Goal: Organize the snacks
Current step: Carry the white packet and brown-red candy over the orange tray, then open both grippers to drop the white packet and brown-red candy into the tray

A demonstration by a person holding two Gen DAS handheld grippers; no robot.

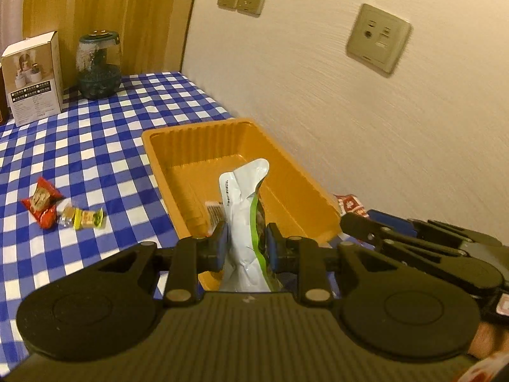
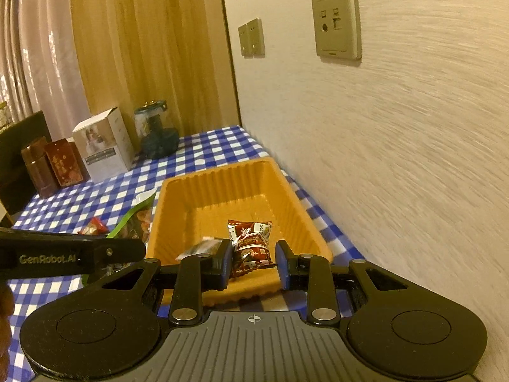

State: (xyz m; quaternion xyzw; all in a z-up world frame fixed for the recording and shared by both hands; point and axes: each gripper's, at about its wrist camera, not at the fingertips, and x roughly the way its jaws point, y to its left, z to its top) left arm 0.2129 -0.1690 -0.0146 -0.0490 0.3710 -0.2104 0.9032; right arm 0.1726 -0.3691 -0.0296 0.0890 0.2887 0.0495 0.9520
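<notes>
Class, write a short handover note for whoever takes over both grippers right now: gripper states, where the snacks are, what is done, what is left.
Left gripper: shut on the white and green packet, held over the orange tray.
Right gripper: shut on the dark red packet, also over the tray.
Done: a small dark packet seems to lie in the tray.
Left: release both packets into the tray, then fetch the red snack and yellow candies from the checked tablecloth.

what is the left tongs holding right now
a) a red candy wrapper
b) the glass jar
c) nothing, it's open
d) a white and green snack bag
d: in the left wrist view the left tongs are closed on a white and green snack bag, held above the near end of the orange tray.
</notes>
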